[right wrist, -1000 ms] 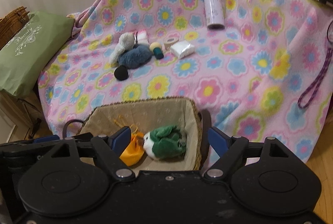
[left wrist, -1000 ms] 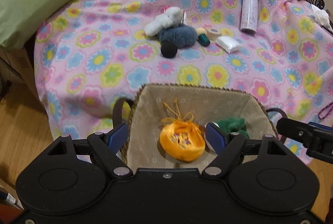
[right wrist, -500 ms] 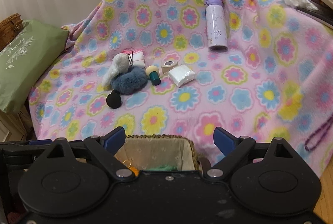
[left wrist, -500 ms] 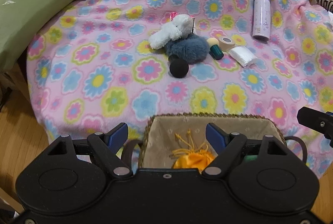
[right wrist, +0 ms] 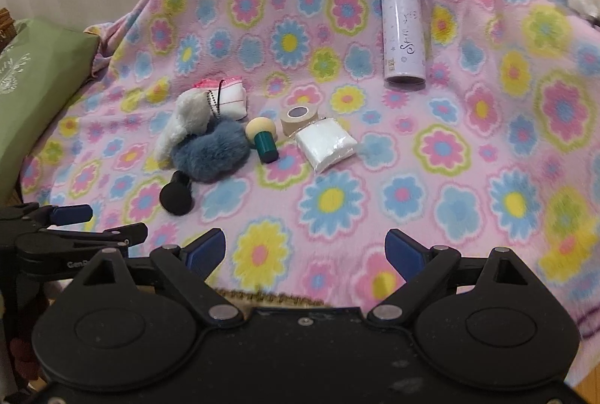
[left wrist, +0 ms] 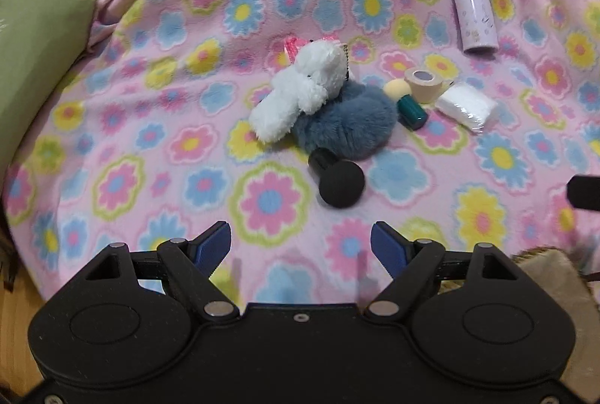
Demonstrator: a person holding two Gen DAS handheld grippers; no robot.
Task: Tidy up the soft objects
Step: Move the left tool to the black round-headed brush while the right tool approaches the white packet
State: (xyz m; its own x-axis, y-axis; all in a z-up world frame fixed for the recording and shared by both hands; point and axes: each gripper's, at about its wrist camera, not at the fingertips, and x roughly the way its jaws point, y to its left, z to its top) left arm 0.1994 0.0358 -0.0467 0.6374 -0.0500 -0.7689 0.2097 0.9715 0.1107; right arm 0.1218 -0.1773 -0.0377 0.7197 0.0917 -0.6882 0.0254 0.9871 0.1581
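Both tools are up over the flowered blanket [left wrist: 112, 126], and both are empty. The left tool [left wrist: 300, 244] has its blue pads spread wide with nothing between them. Straight ahead of it lies the black round-headed sponge [left wrist: 337, 179], and just beyond that the blue-grey fluffy pom [left wrist: 352, 126] with the white plush toy [left wrist: 300, 92] draped across its far left side, touching it.

The right tool [right wrist: 305, 250] is spread wide as well, only blanket between its pads. The soft pile sits ahead and to its left: white plush over the blue pom, a pink-edged white pouch [right wrist: 232, 96] behind them. Just right of the pom stands out a teal-handled beige sponge [right wrist: 264, 137], then a tape roll [right wrist: 300, 117] and a wrapped white pack [right wrist: 326, 145] touching it. Farther ahead and right stands a lilac bottle [right wrist: 403, 32]. A sliver of the basket rim [right wrist: 270, 299] shows just under the right tool.
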